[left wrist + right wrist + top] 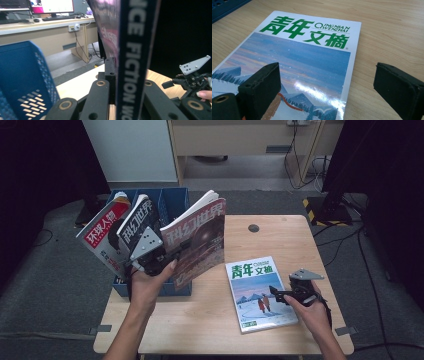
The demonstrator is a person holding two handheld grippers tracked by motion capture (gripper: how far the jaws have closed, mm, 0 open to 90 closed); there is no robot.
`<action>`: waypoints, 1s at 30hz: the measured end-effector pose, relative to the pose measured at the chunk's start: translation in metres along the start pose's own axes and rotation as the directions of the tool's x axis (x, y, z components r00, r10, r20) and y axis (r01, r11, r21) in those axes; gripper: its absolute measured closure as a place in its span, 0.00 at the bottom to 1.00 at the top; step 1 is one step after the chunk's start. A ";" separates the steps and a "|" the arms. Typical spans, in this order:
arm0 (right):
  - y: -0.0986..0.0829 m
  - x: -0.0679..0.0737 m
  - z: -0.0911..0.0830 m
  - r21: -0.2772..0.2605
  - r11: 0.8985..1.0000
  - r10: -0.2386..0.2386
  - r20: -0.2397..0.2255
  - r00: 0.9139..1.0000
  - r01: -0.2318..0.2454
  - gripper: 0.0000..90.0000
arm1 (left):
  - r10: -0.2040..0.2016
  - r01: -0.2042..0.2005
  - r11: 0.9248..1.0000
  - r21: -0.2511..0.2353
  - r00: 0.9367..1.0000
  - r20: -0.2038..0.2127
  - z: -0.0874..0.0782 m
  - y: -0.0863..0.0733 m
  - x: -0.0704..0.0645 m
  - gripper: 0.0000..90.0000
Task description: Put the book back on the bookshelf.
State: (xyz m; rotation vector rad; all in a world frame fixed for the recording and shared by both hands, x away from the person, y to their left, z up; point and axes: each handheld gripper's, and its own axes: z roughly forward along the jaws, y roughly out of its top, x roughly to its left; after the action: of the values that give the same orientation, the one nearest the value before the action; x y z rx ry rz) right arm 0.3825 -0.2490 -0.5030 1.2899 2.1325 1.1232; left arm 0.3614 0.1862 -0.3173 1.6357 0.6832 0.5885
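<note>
My left tongs [172, 251] are pinched tight on the lower edge of a science-fiction magazine [196, 240] — in the left gripper view its dark spine [133, 60] runs straight up between the jaws, lettering reading along it. I hold that magazine upright, just above the right end of the blue crate [172, 202], its long axis near vertical and its cover facing me, leaning a little to the right. Two more magazines stand in the crate beside it: a red-and-white one [102, 232] at the far left and a dark one [142, 220] between, both tilted left and crowding my left hand.

My right tongs [275, 293] are spread wide and hold nothing; they hover low over the right edge of the green-titled magazine [259, 292] that lies flat on the desk [280, 232]. One jaw sits above the cover, the other out over bare wood. That magazine's long axis runs away from me, title at the far end, turned slightly left.
</note>
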 end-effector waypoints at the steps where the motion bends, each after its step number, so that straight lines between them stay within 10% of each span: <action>1: 0.000 0.000 0.000 0.000 1.000 0.000 0.000 1.000 0.000 0.09 | 0.003 -0.003 1.000 -0.002 1.000 -0.011 -0.005 0.001 0.003 0.93; 30: -0.001 0.001 0.001 0.012 1.000 0.001 0.006 1.000 -0.001 0.09 | -0.027 0.021 0.999 -0.036 0.985 -0.171 -0.069 -0.001 0.040 0.93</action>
State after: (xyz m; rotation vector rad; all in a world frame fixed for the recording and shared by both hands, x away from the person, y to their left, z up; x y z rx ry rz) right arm 0.3825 -0.2480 -0.5043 1.2984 2.1378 1.1079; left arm 0.3406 0.2628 -0.3071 1.5545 0.8131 0.7256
